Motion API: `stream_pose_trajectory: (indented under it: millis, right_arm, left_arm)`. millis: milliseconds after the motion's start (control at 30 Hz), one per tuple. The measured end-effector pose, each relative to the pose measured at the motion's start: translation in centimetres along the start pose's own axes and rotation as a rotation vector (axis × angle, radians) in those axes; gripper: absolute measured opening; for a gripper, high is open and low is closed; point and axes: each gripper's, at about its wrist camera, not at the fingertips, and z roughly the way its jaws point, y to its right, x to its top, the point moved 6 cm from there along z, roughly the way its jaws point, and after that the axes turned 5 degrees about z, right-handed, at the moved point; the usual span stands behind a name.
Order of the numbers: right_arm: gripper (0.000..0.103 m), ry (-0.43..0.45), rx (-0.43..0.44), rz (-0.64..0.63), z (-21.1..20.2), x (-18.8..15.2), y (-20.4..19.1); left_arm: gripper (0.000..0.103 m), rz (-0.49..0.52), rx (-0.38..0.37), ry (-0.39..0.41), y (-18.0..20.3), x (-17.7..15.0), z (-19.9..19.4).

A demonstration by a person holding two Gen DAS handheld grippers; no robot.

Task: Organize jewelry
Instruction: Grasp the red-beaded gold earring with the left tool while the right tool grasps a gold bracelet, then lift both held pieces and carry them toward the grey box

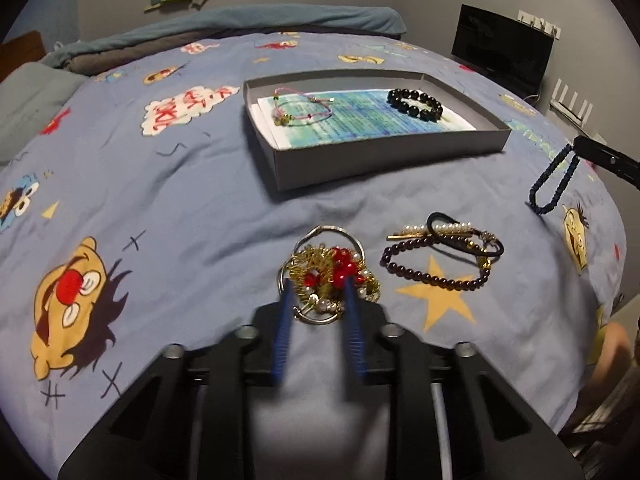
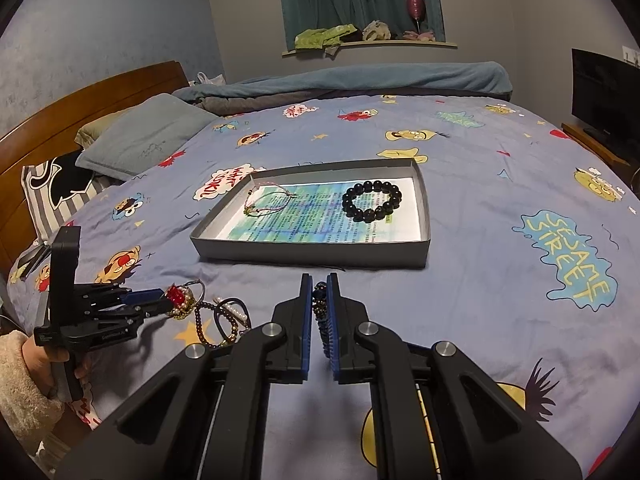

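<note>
My left gripper (image 1: 318,288) is shut on a gold and red beaded ornament (image 1: 332,276) with metal rings, which lies on the bedspread; the right wrist view shows that gripper (image 2: 162,300) at the far left. My right gripper (image 2: 319,284) is shut on a dark blue beaded strand (image 2: 320,312). From the left wrist view the strand (image 1: 552,184) hangs as a loop above the bed. A shallow grey box (image 1: 380,156) (image 2: 312,254) holds a pink string bracelet (image 1: 302,108) (image 2: 266,202) and a black bead bracelet (image 1: 416,104) (image 2: 372,202).
Beside the ornament lie a dark purple bead bracelet (image 1: 432,272), a black hair tie (image 1: 464,236) and a pearl clip (image 1: 436,230). Pillows (image 2: 148,140) and a wooden headboard (image 2: 92,92) stand at the left, a folded blanket (image 2: 360,80) at the far side, a dark screen (image 2: 604,96) at the right.
</note>
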Motion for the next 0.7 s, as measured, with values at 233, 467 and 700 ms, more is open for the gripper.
stream_pose_trajectory:
  millis: [233,467,700]
  right_arm:
    - [0.007,-0.006,0.007,-0.006,0.0,-0.3,-0.4]
    - [0.007,-0.011,0.007,-0.004,-0.1,-0.6,-0.4]
    - [0.007,0.003,0.018,-0.008,-0.7,-0.1,-0.5]
  left_arm:
    - [0.019,0.032,0.039,0.002,0.0,0.3,-0.2]
    - [0.023,0.049,0.05,0.02,0.1,0.9,0.0]
    - [0.001,0.033,0.037,0.06,-0.2,1.6,-1.4]
